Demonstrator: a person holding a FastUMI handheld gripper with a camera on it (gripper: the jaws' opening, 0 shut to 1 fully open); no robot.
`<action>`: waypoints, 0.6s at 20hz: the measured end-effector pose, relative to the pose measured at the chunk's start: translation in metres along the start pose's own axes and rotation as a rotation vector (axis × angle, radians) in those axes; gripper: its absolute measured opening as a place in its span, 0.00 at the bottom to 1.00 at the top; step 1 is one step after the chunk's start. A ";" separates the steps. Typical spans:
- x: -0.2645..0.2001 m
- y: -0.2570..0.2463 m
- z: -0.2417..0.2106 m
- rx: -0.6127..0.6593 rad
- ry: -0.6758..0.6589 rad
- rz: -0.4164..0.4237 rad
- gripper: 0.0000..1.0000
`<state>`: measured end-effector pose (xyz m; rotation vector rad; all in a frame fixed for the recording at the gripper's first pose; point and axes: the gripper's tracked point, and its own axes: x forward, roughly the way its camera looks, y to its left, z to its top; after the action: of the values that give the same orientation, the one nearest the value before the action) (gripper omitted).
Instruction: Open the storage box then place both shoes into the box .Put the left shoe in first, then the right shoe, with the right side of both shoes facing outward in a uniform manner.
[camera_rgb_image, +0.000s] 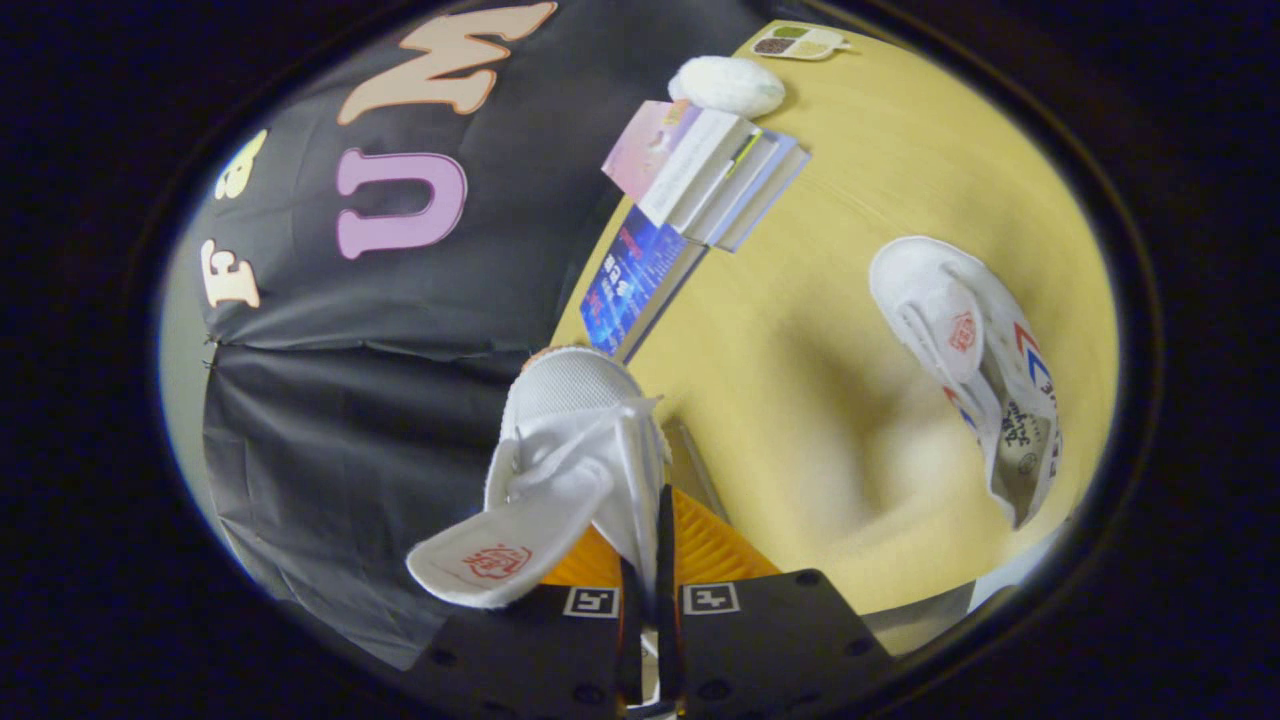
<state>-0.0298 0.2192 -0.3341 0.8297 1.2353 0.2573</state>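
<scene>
My gripper (652, 560) is shut on the side wall of a white mesh shoe (575, 420), which hangs in the air between and just ahead of the fingers. Its toe points away from me and its tongue (490, 558), marked with a red logo, flops out beside one finger. The second white shoe (975, 350), with red and blue stripes and a printed insole, lies on its side on the yellow table (820, 400), well off to the side of the fingers. A thin clear edge (700, 470) shows behind the held shoe; I cannot tell whether it belongs to the storage box.
A stack of books (700, 180) lies on the table beyond the held shoe, with a blue-covered one (630, 280) nearest. A white fluffy lump (727, 85) and a small card (797, 42) sit farther off. The booth's black cloth wall (380, 380) hangs behind the table's edge.
</scene>
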 end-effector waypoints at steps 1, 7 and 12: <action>-0.001 0.014 -0.005 -0.006 0.000 0.019 0.09; 0.010 0.103 -0.049 -0.031 0.042 0.161 0.09; 0.056 0.140 -0.094 -0.038 0.061 0.153 0.09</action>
<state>-0.0605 0.3878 -0.2879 0.8895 1.2215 0.4311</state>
